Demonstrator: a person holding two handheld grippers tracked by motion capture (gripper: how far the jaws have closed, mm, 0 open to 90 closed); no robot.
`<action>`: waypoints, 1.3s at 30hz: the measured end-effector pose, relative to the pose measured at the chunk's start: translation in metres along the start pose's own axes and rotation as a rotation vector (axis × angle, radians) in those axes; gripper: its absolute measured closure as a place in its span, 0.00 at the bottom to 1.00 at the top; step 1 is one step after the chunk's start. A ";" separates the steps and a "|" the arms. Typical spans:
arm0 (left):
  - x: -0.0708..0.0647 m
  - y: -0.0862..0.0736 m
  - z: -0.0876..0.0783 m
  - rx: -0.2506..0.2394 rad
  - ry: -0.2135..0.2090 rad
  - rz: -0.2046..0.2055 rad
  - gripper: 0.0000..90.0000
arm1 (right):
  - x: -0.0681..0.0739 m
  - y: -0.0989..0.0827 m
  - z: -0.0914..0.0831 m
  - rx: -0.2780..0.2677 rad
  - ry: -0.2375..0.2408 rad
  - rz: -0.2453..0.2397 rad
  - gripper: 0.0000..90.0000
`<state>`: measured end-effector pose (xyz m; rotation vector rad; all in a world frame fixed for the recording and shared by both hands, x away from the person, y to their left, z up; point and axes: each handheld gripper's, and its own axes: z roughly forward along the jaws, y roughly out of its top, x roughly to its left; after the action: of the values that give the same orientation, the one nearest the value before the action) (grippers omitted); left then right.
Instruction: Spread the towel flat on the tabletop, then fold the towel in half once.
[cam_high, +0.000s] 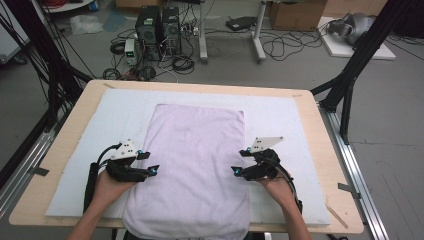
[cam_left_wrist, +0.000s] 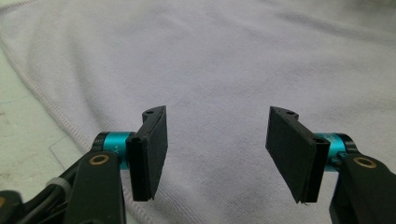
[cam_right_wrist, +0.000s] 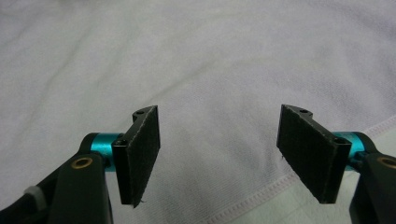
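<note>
A pale lilac towel (cam_high: 195, 160) lies flat, long side running away from me, on a white mat (cam_high: 100, 130). My left gripper (cam_high: 150, 162) hovers at the towel's left edge near the front, pointing inward. Its jaws are open over the cloth (cam_left_wrist: 210, 56) with nothing between them (cam_left_wrist: 217, 154), and the towel's stitched hem (cam_left_wrist: 46, 102) runs past the left pad. My right gripper (cam_high: 239, 161) mirrors it at the right edge. It is open too (cam_right_wrist: 219, 154), above the towel (cam_right_wrist: 187, 56), with the hem (cam_right_wrist: 261, 191) just below the right pad.
The mat covers most of a wooden table (cam_high: 320, 150). Black frame posts (cam_high: 350, 75) stand at both sides of the table. On the floor beyond the far edge are computer towers (cam_high: 157, 27), loose cables and a cardboard box (cam_high: 295, 15).
</note>
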<state>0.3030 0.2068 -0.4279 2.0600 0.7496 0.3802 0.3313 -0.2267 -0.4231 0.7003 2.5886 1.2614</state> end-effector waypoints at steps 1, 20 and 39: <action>0.000 0.000 0.000 -0.002 0.000 -0.003 0.44 | 0.000 0.000 0.000 0.002 -0.003 -0.005 0.33; 0.034 0.022 0.001 0.011 0.037 -0.023 0.49 | -0.043 0.015 0.008 0.038 0.000 0.067 0.29; 0.126 0.074 0.055 0.097 0.153 -0.097 0.63 | -0.129 0.073 0.027 0.088 -0.146 0.120 0.37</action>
<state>0.4559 0.2198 -0.3995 2.0921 0.9738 0.4582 0.4783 -0.2314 -0.3889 0.9397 2.5285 1.0891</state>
